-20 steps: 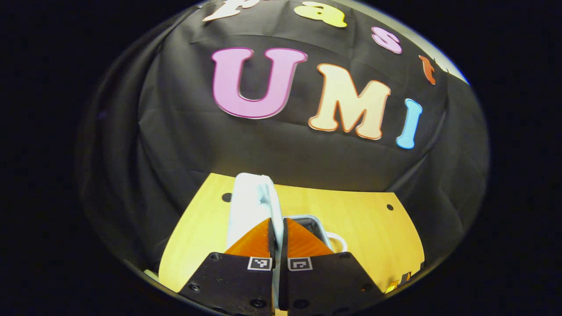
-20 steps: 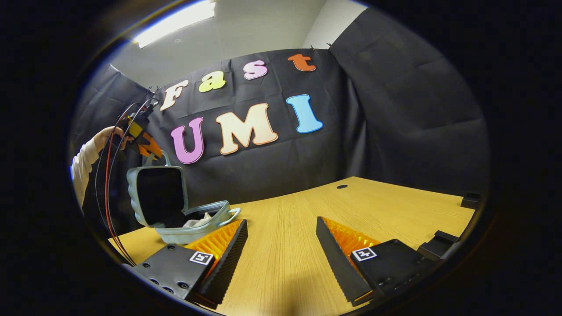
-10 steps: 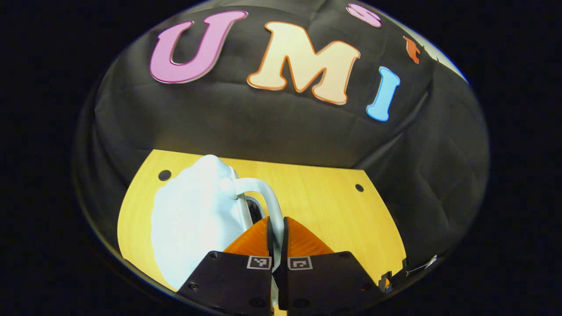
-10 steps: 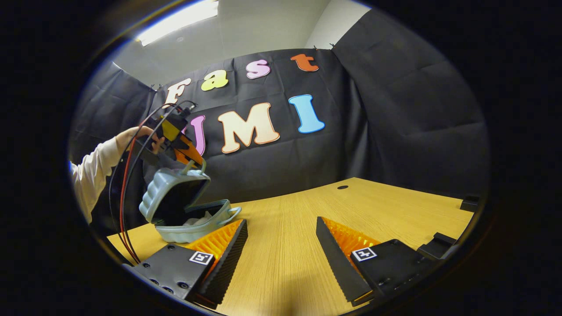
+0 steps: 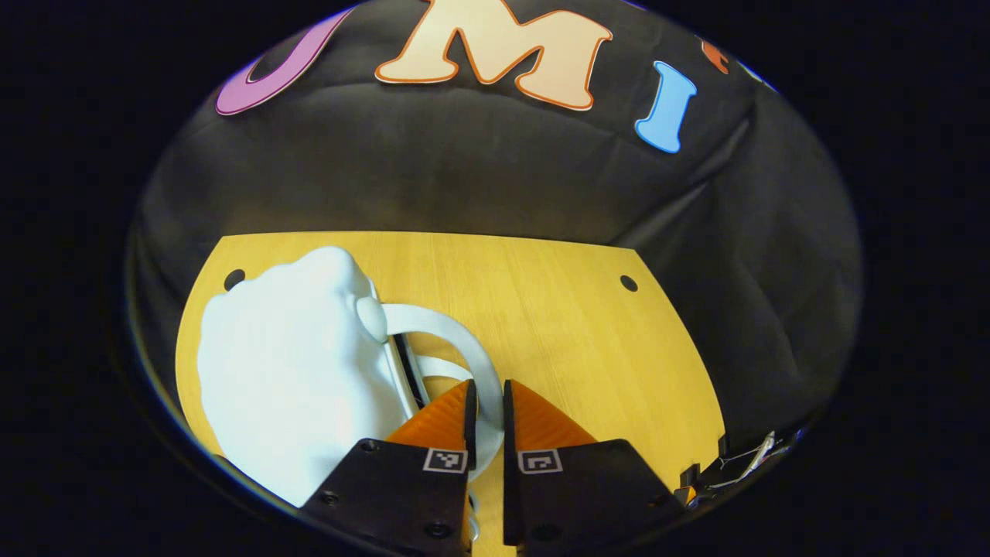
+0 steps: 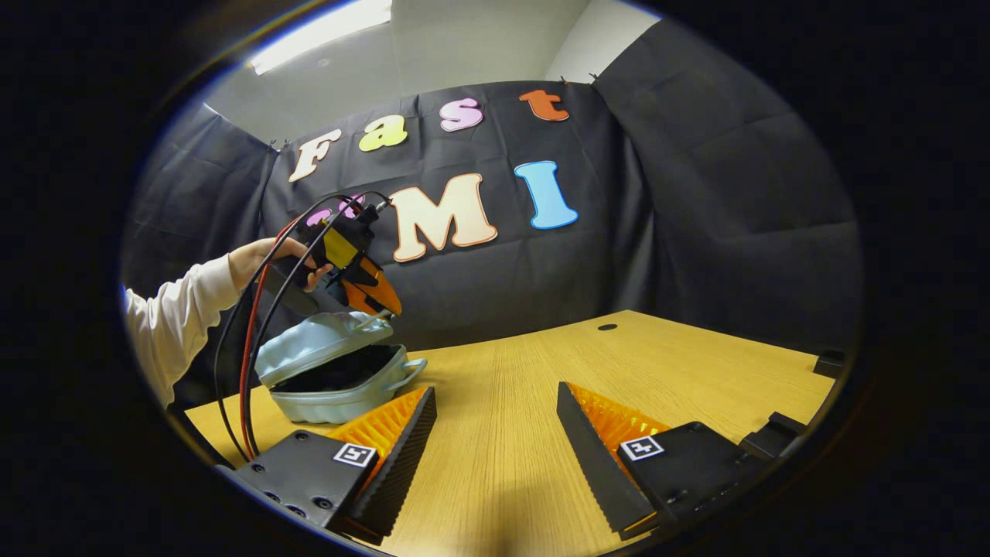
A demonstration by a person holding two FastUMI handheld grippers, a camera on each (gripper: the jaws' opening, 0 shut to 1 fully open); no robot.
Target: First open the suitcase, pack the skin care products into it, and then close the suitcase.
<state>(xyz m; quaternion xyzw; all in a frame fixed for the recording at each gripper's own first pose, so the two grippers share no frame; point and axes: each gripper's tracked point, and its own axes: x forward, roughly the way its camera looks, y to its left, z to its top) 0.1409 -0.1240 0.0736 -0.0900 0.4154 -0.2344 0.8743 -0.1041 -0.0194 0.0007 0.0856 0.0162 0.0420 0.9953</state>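
- Left gripper (image 5: 487, 410) has its fingers clenched on the thin looped handle (image 5: 464, 348) of the suitcase's lid (image 5: 294, 371); the loop runs between the two fingers, so the lid can be steered by it.
- Suitcase (image 6: 340, 375), pale and ribbed, lies just below and in front of that gripper on the table (image 6: 619, 363); the lid hangs tilted over the lower shell (image 6: 340, 398) with a dark gap between them, so closing looks nearly done but not finished.
- Inside the gap only darkness shows; whether the skin care products are packed I cannot tell.
- Right gripper (image 6: 495, 433) rests released, fingers spread wide with bare table between them, the suitcase off to its left; it grasps nothing.
- A hand (image 6: 271, 259) in a pale sleeve carries the left gripper.
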